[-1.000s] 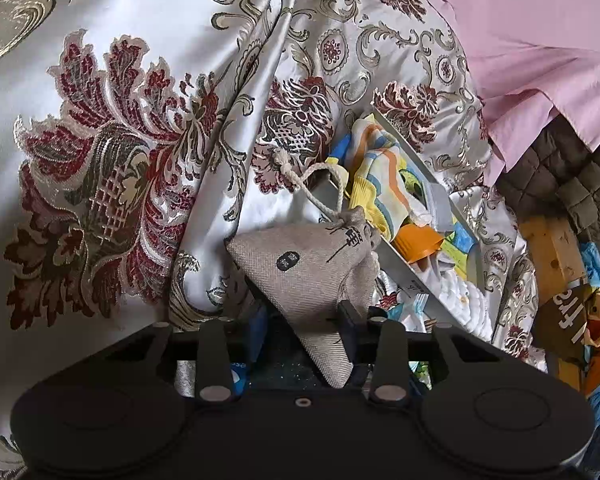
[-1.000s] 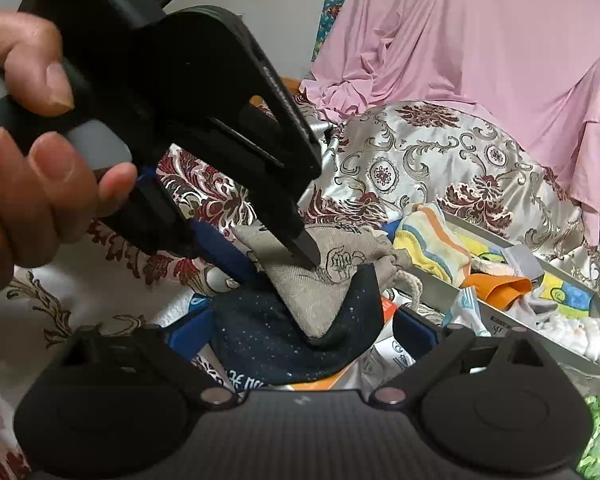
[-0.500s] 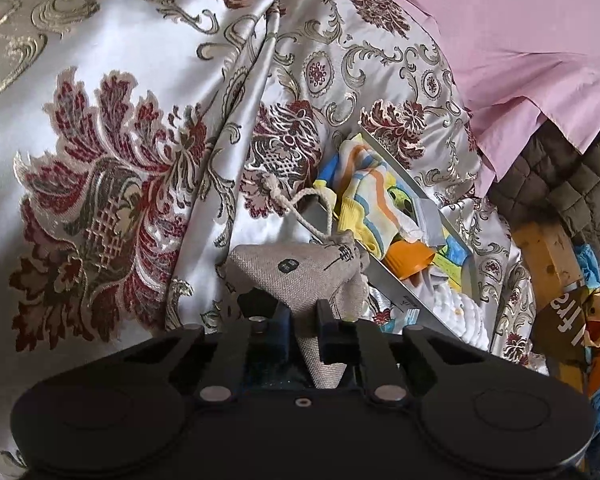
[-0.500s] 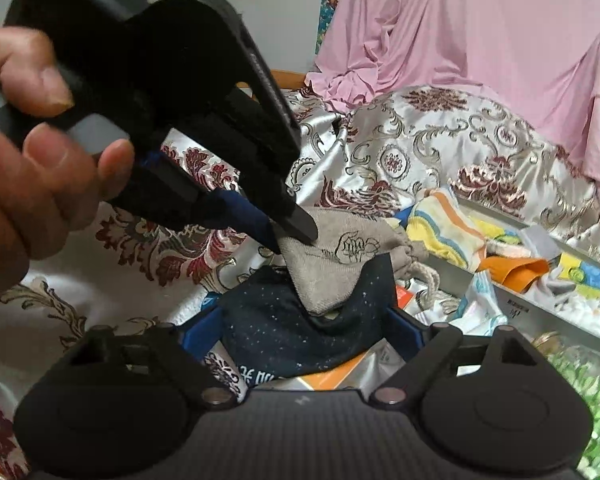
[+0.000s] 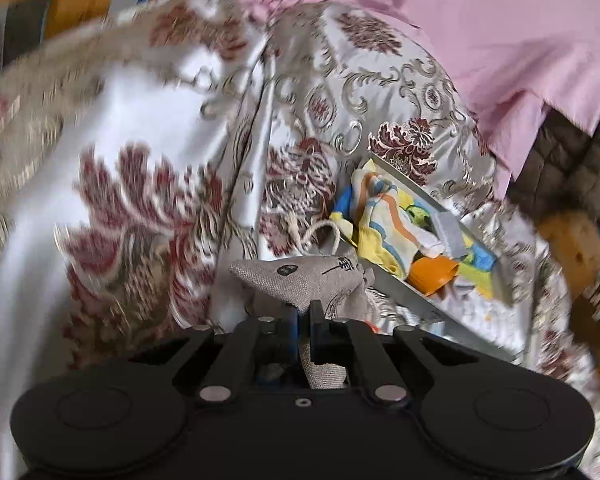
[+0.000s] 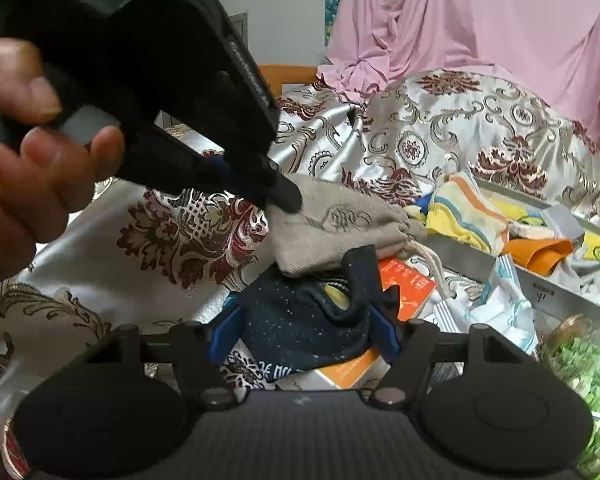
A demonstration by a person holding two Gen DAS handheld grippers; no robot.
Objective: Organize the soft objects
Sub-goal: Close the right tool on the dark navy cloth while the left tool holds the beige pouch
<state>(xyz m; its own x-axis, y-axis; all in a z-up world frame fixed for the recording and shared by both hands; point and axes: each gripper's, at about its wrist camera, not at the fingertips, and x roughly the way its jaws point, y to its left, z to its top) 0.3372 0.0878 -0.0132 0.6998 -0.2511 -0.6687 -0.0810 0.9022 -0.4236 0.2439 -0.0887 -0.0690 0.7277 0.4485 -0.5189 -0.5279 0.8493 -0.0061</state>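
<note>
Pinching the grey linen pouch (image 5: 300, 280) by its corner in my fully closed left claw (image 5: 303, 312), w/ my right claw (image 6: 304, 320) closing round the dark sock (image 6: 300, 320) just below it, tray (image 6: 460, 258) to the right.

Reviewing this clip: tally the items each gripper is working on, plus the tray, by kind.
Beige drawstring pouch: 1, pinched in the left gripper
Dark navy speckled sock: 1, between the closing jaws of the right gripper
Grey tray of mixed cloths: 1
Total: 3
</note>
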